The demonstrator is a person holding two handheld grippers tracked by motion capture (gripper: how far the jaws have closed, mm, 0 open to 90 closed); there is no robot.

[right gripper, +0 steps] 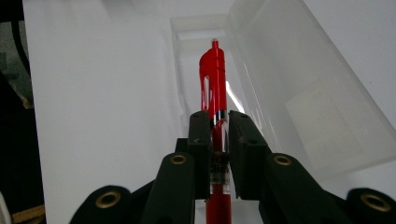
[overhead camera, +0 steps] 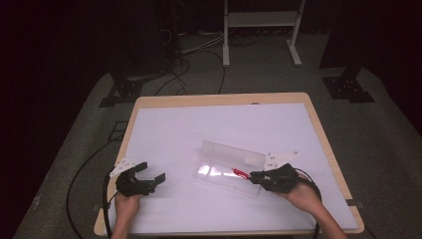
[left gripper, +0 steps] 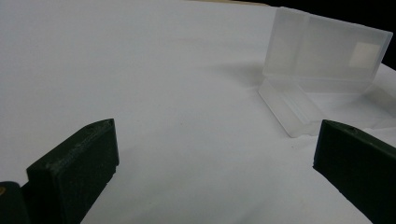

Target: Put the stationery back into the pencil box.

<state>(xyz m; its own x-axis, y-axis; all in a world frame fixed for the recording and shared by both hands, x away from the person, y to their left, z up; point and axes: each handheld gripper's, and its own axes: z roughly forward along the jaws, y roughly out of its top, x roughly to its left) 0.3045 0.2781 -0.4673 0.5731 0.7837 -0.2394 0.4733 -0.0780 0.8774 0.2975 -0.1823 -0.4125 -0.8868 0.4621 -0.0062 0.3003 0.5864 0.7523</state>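
Pen: red pen [right gripper: 214, 84] — it is pinched between the two black jaws of the right gripper [right gripper: 218, 122], and its front end pokes out over the open tray of the clear box [right gripper: 196, 65].

Right gripper: jaws nearly closed, squeezing the pen around its middle. In the high view this gripper [overhead camera: 255, 175] sits at the near right end of the box, with the pen [overhead camera: 240, 173] pointing in along it.

Box: clear plastic pencil box [overhead camera: 226, 169] lying near the middle of the white table [overhead camera: 209, 124]. Its lid [overhead camera: 231, 153] stands up along the far side, so the tray is open.

How to do it well: keep the pen lined up with the long way of the tray — a pen turned across it would catch on the walls. Bring it low before letting go, so it lies down softly and does not bounce out. Stay away from the raised lid so it does not tip shut.

Left gripper: jaws wide apart with nothing between them [left gripper: 210, 154]. It waits over the table [overhead camera: 146, 174], well apart from the box.

Helping hand: the box is light and may slide, so the left gripper could hold it still if it moves.

Watch for: the pen clip catching on the tray edge.
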